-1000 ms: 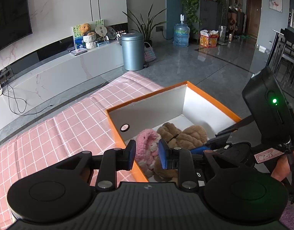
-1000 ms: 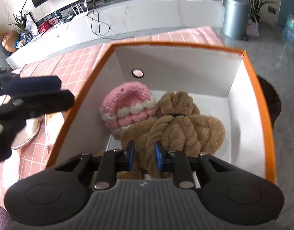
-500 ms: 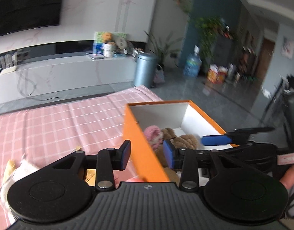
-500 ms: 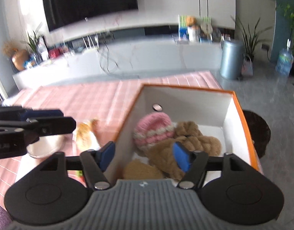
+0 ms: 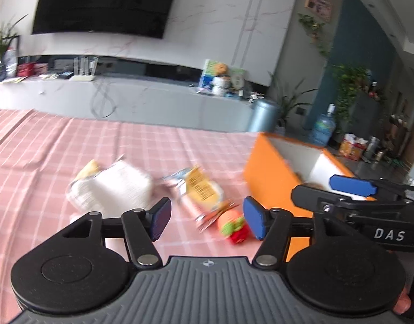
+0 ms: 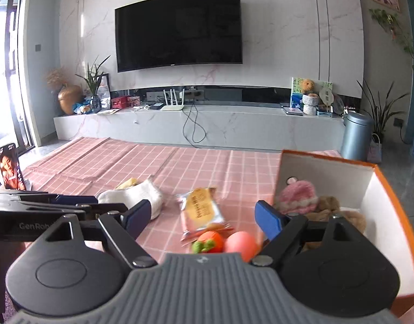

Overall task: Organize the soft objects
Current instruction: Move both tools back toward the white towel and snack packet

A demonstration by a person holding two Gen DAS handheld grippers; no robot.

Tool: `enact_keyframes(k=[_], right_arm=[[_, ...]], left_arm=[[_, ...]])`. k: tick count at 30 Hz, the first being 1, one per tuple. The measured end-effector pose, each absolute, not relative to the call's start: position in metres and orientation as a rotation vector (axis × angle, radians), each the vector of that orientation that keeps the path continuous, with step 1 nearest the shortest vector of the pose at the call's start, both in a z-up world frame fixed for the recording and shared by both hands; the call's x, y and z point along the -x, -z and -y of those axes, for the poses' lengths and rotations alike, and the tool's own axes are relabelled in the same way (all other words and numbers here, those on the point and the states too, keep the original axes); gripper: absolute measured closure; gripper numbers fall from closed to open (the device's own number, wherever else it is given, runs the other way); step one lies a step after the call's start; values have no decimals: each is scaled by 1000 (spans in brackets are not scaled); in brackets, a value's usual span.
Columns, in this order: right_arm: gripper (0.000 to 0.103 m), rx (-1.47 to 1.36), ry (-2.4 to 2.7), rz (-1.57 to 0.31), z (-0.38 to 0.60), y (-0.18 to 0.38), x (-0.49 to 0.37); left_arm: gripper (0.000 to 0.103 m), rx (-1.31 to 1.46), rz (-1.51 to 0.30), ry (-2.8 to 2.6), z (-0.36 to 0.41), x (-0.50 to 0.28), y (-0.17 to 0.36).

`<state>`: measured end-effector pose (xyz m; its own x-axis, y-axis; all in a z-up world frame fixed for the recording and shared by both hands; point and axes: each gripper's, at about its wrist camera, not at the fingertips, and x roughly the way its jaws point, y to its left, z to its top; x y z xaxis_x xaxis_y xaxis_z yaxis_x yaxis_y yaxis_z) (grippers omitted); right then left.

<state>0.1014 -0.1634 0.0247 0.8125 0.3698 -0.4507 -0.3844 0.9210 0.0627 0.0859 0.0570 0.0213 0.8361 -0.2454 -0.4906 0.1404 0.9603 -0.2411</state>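
Between the two blue pads of the left tool, low in the left wrist picture, lies a small orange and red knitted toy on the pink checked cloth. It sits close to the right pad and does not touch either one. Both pads are spreading apart and hold nothing. Just above the toy is a yellow snack packet, and to the left of that a white soft bundle with a bit of yellow at its top. These things look blurry

On the right side of that picture stands the orange box, white inside. The right tool pokes in from the right edge, in front of the box, with one blue pad showing

Low in the middle of the right wrist picture, the right tool has its pads far apart and still spreading, with nothing gripped. Between them, near the bottom, lie the orange knitted toy and a pink ball, side by side and just touching. The packet lies above them. The white bundle is to the left, partly behind the left pad. The left tool comes in from the left edge

At the right of that picture the box holds a pink and white knitted hat on its left side and a brown fluffy toy beside it, lower right. Part of the brown toy is hidden behind the tool's arm
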Motion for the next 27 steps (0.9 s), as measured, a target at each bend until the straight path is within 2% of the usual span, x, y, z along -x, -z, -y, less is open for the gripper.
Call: enact_keyframes(k=[6,10,14,24,27], right_arm=[[13,51,-392,-521,142,5,-98],[12,102,-388,-526,129,14,-100],[9,121,-391,-530,120,17,-108],[5,219,-366,-601,90,27,-164],[3,245,-353,-621,82,30,-185]], left_arm=[[32,194,-540,69,-81,-66,2],[23,169,-492,-10,-90,-58,9],[22,230,-444,-31,-102,-56,10],[17,226,-516,-99,-130,-89,18],[12,237,-517,-120,-142,-98,19]])
